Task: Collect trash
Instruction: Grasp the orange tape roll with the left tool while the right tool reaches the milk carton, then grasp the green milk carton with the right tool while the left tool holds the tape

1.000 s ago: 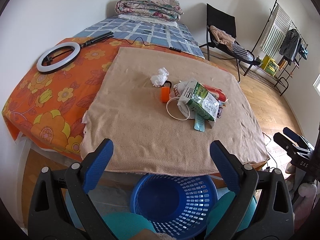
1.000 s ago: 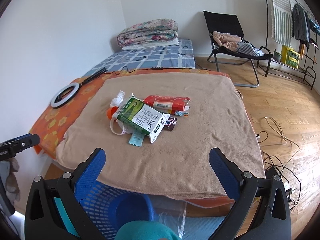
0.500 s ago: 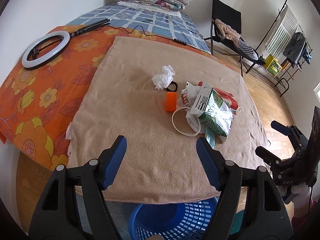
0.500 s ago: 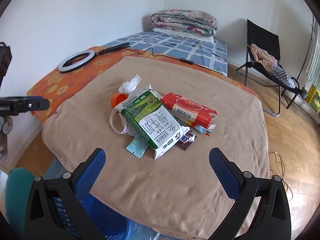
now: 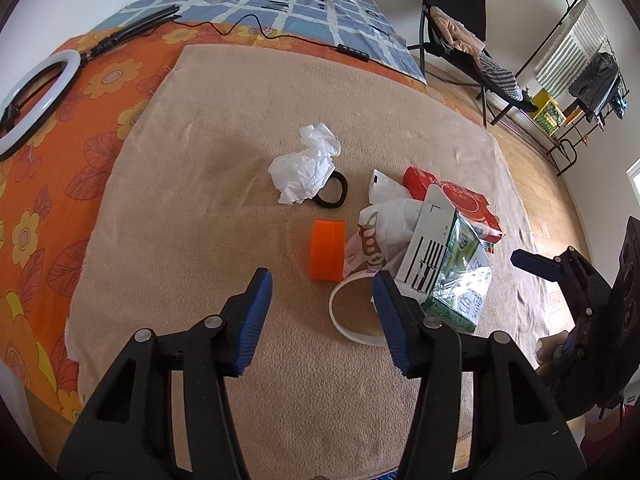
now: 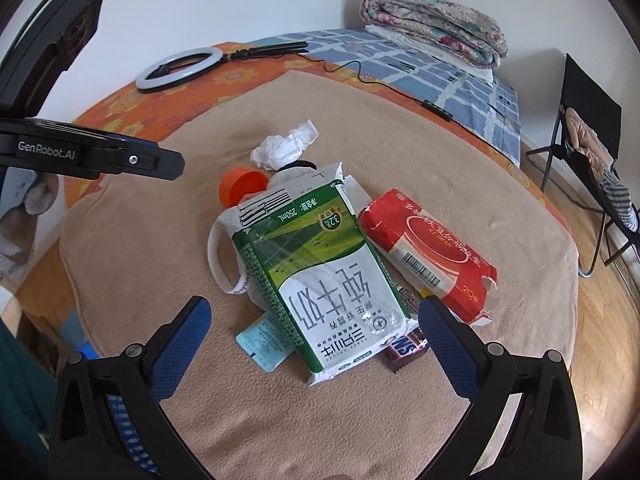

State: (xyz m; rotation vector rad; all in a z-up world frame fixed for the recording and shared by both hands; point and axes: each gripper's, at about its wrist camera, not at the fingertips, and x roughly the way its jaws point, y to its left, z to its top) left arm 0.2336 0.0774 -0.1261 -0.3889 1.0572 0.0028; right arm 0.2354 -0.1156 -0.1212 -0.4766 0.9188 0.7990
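Observation:
A pile of trash lies on the beige blanket: a green-and-white milk carton, a red wrapper pack, a crumpled white tissue, an orange cup on its side, a black ring and a white bag with a loop handle. My left gripper hovers just short of the orange cup. Its jaws are closing and nothing is pressed between them. Above the milk carton, my right gripper stands open and straddles it without touching.
A ring light and its cable lie on the orange flowered sheet at the far left. A folded quilt sits at the bed's head. A black chair stands on the wooden floor to the right. A light-blue sachet pokes out under the carton.
Both grippers have come forward and down over the blanket toward the trash pile. The left jaws have narrowed. The blue basket has dropped out of the left view.

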